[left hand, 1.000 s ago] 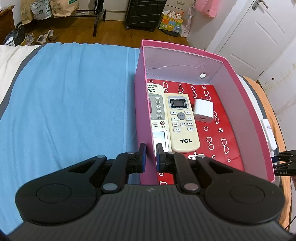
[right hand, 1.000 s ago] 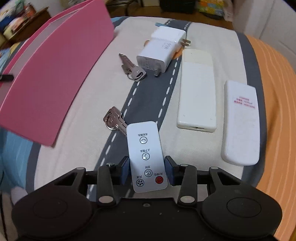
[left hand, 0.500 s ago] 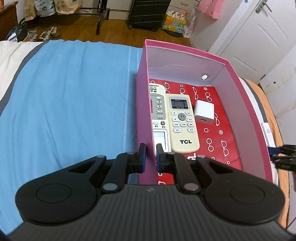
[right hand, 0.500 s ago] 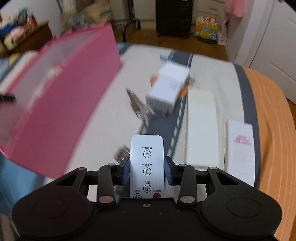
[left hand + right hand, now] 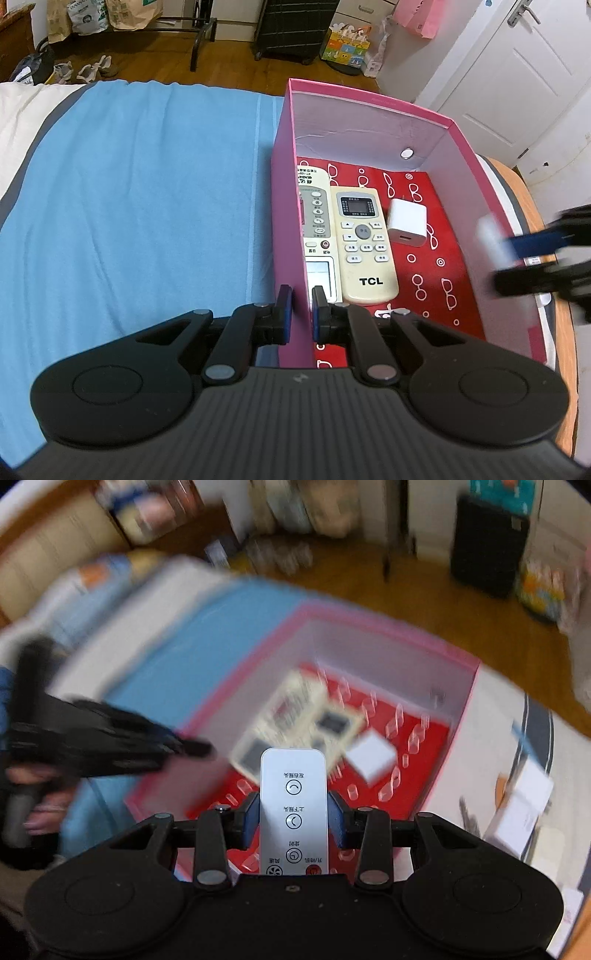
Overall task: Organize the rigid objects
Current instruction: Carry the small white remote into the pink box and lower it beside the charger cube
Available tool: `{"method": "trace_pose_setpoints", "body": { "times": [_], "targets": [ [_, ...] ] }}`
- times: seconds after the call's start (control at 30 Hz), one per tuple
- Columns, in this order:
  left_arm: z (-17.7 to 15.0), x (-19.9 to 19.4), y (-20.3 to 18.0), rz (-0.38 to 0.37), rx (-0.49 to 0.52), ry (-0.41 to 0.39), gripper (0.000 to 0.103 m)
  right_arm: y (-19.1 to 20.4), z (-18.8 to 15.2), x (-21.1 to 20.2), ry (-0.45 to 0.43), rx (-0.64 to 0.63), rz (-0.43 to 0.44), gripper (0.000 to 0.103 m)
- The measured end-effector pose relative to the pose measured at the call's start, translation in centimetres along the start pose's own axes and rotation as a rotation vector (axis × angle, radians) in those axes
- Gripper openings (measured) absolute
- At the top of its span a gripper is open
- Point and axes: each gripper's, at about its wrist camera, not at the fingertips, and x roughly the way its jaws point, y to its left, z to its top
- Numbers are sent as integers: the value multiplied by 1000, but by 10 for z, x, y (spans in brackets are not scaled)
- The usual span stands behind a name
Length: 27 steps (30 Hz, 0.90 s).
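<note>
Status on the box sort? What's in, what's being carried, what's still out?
Done: two remotes, the TCL remote and a longer remote beside it, plus a small white charger, lie in the pink box. In hand: the right gripper carries a slim white remote over the box, while the left gripper clamps the box wall. Left: a white adapter on the bed, blurred.

Box (image 5: 373, 657) contents motion-blurred

left wrist view looks down from close at the pink box's (image 5: 291, 229) near wall; right wrist view, blurred, faces it (image 5: 388, 627) from above; both share its inside.
</note>
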Motion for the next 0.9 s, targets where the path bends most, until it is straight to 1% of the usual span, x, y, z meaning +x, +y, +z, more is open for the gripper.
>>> {"method": "trace_pose_setpoints", "body": {
  "times": [0.07,0.13,0.17,0.27,0.4,0.5,0.57,0.63,0.8,0.9],
  "targets": [
    [-1,0,0,-2,2,-3,10,2,9,26,79,-13,-49,44],
    [-1,0,1,-6,5,-5,10,3,15,43,127,-26,-101,44],
    [-1,0,2,-9,5,-5,10,3,18,50,148,-34,-109,44],
    [-1,0,4,-20,0,-5,10,3,21,68,204,-53,-147,44],
    [-1,-1,6,-32,2,-8,11,3,21,83,272,-116,-239,43],
    [-1,-1,7,-35,1,-9,11,5,24,93,300,-148,-288,43],
    [-1,0,9,-39,-2,-9,11,5,25,98,297,-170,-327,43],
    [-2,-1,9,-42,-6,-9,11,0,28,98,279,-163,-325,43],
    [-2,-2,10,-51,-10,-11,11,-10,28,97,239,-88,-301,43],
    [-3,-2,10,-54,-14,-11,11,-17,27,96,209,-4,-287,43]
  ]
}}
